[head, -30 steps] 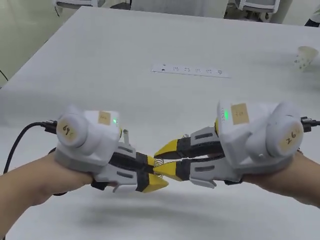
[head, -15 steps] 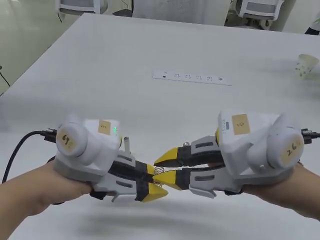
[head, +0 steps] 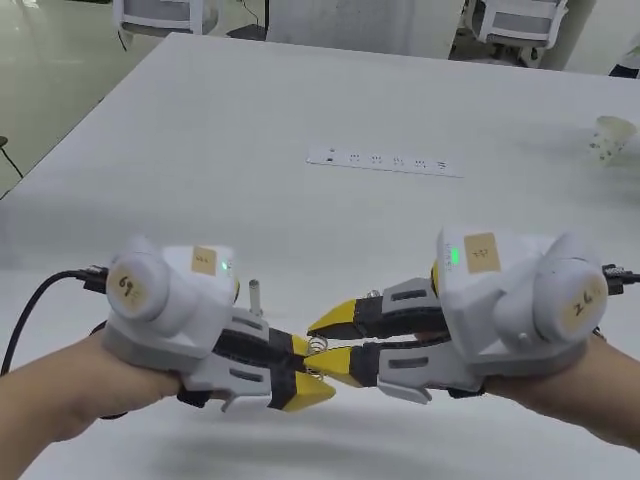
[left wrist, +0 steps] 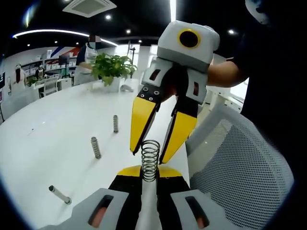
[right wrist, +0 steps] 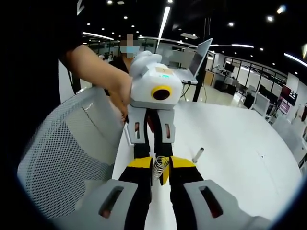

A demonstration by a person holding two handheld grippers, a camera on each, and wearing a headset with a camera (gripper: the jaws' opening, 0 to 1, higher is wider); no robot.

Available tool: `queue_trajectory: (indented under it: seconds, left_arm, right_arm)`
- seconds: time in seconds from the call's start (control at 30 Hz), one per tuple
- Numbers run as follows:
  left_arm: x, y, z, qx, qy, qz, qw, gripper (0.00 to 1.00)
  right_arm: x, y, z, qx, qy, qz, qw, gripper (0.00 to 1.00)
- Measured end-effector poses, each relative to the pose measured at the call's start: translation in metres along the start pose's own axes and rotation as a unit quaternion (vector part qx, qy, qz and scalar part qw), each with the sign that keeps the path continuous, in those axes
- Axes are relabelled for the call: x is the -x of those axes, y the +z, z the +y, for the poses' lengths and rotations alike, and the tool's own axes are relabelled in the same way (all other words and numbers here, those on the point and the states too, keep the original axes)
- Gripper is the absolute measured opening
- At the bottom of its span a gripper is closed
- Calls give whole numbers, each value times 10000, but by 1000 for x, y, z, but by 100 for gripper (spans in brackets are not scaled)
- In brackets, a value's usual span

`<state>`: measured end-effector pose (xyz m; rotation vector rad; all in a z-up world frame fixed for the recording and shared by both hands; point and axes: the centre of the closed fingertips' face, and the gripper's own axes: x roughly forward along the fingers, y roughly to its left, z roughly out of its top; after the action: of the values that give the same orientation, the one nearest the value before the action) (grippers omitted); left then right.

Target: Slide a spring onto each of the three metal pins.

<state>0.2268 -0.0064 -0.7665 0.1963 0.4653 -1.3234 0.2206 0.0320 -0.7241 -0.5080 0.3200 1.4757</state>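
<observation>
I judge this the third spring: my left tongs pinch it, and my right tongs are spread around its top. Next comes a regrip, then the bare pin.

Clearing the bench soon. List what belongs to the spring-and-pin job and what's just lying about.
Job: spring in the left claw; bare pin; near spring-fitted pin; far spring-fitted pin.
Lying about: power strip; paper cup; potted plant; laptop.

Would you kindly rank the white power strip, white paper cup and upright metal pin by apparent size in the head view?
1. white power strip
2. white paper cup
3. upright metal pin, though nearest
</observation>
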Motion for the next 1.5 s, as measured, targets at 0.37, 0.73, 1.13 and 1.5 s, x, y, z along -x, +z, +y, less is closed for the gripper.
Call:
queue_trajectory:
  seconds: [0.37,0.73,1.13,1.5]
  left_arm:
    - [0,2,0,12,1,-12,10000,2]
    - [3,3,3,145,96,-38,9998,2]
    - [6,3,8,316,209,-85,9992,4]
    - [11,3,16,456,397,-177,9980,10]
  right_arm:
    - [0,-1,0,-86,-29,-47,9999,10]
    - [-2,1,-2,-72,-19,-81,9999,8]
    - [-4,3,-4,-40,-63,-105,9999,8]
    - [-7,4,-8,-25,-133,-114,9998,8]
